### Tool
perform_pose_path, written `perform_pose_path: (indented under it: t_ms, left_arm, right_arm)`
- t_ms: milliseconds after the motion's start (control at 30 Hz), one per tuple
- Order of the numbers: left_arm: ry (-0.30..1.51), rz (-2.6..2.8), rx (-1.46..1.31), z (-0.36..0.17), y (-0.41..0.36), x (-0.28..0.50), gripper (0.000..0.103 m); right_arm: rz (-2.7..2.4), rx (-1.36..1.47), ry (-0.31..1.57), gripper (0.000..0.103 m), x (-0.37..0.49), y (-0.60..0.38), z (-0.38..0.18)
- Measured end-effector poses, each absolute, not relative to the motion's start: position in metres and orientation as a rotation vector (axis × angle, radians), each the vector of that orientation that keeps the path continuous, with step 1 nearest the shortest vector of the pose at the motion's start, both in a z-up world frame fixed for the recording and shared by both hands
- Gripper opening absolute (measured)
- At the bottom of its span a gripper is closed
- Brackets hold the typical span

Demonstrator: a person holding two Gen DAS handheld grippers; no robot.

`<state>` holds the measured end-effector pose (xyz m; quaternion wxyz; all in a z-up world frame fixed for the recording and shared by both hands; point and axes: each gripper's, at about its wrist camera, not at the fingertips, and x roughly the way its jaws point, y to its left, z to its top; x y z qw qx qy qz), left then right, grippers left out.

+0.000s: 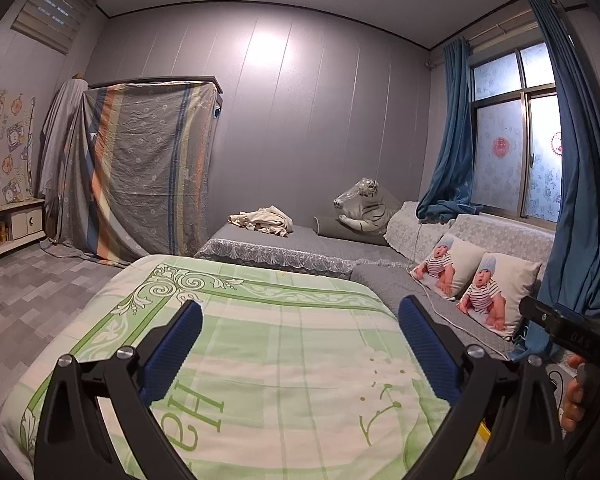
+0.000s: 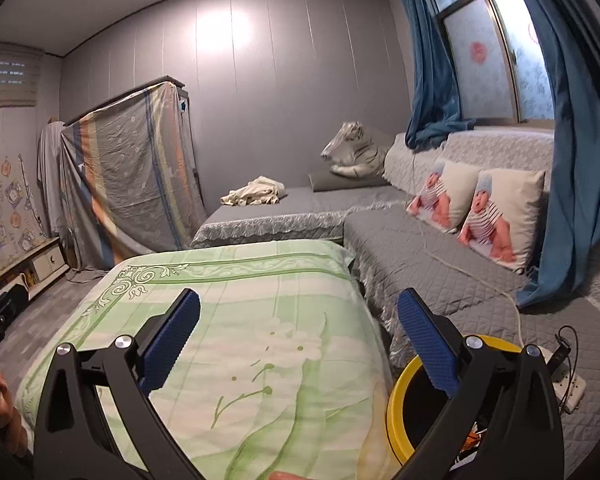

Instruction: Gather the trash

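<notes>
Two baby-print cushions (image 2: 476, 208) beside yellow bin (image 2: 398, 412)

Left hand-held gripper (image 1: 300, 328) and right hand-held gripper (image 2: 299, 326), both empty, jaws wide apart.

The quilt (image 1: 260, 340) is pale green and white check with a scrolled green border and flower sprigs. Beside it the bin (image 2: 396, 408) has a bright yellow rim (black inside). The sofa cover (image 2: 420, 248) is quilted grey, the curtains (image 1: 452, 132) deep blue, and the draped sheet (image 1: 148, 168) grey with orange, cream and blue stripes. The cushions (image 1: 484, 292) are white, printed with babies in striped tops.
</notes>
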<state>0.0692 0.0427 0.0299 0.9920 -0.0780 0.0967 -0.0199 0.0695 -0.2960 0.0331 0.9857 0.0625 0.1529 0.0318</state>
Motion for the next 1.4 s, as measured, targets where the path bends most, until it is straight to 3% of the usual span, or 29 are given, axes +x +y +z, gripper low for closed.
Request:
perform_pose_path:
  t_ms: [400, 1400]
  left_arm:
    - [0.254, -0.028, -0.156, 0.003, 0.032, 0.048, 0.095]
    - [0.235, -0.033, -0.167, -0.003, 0.022, 0.040, 0.095]
  right_arm:
    - [0.038, 0.146, 0.325, 0.095, 0.051, -0.297, -0.008]
    - [0.020, 0.152, 0.364, 0.095, 0.049, -0.287, -0.034]
